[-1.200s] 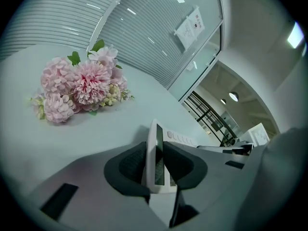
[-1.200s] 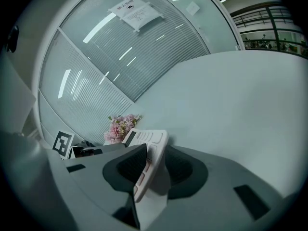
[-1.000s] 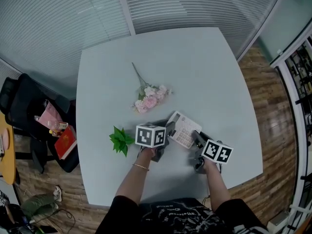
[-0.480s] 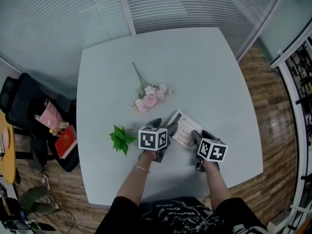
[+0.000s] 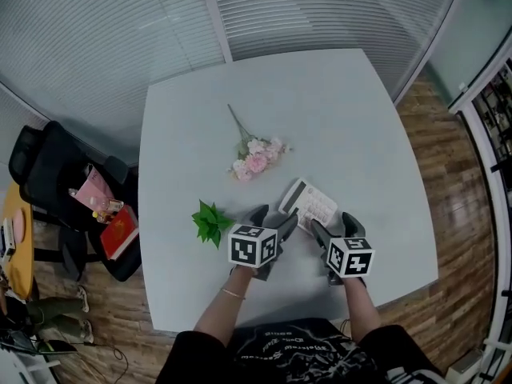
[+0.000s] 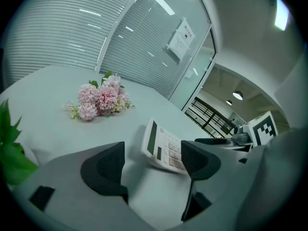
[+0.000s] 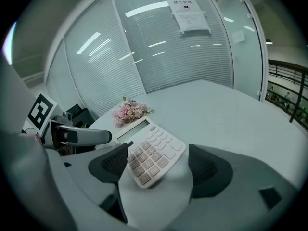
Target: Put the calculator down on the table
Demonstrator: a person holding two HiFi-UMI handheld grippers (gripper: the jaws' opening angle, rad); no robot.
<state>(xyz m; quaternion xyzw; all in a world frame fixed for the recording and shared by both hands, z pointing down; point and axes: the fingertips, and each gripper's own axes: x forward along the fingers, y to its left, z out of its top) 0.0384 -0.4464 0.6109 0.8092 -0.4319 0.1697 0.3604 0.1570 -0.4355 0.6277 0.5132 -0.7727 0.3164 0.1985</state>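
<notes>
The white calculator (image 5: 309, 204) lies flat on the pale table (image 5: 336, 118), near its front edge. My left gripper (image 5: 274, 217) is just left of it, jaws opening wide; in the left gripper view the calculator (image 6: 163, 146) lies ahead of the jaws, with no pad touching it. My right gripper (image 5: 334, 225) sits at the calculator's near right corner, jaws also opening. In the right gripper view the calculator (image 7: 149, 150) reaches in between the spread fingers (image 7: 208, 166) without contact. My left gripper (image 6: 153, 154) and right gripper (image 7: 159, 165) hold nothing.
A bunch of pink flowers (image 5: 258, 158) lies behind the calculator, and a small green plant (image 5: 210, 221) lies left of the left gripper. A black chair (image 5: 56, 182) with a red book (image 5: 120, 232) stands off the table's left side. Glass walls with blinds surround the table.
Both grippers have opened their jaws and let go of the calculator, which now rests on the table. Both have drawn back a little toward the person.
</notes>
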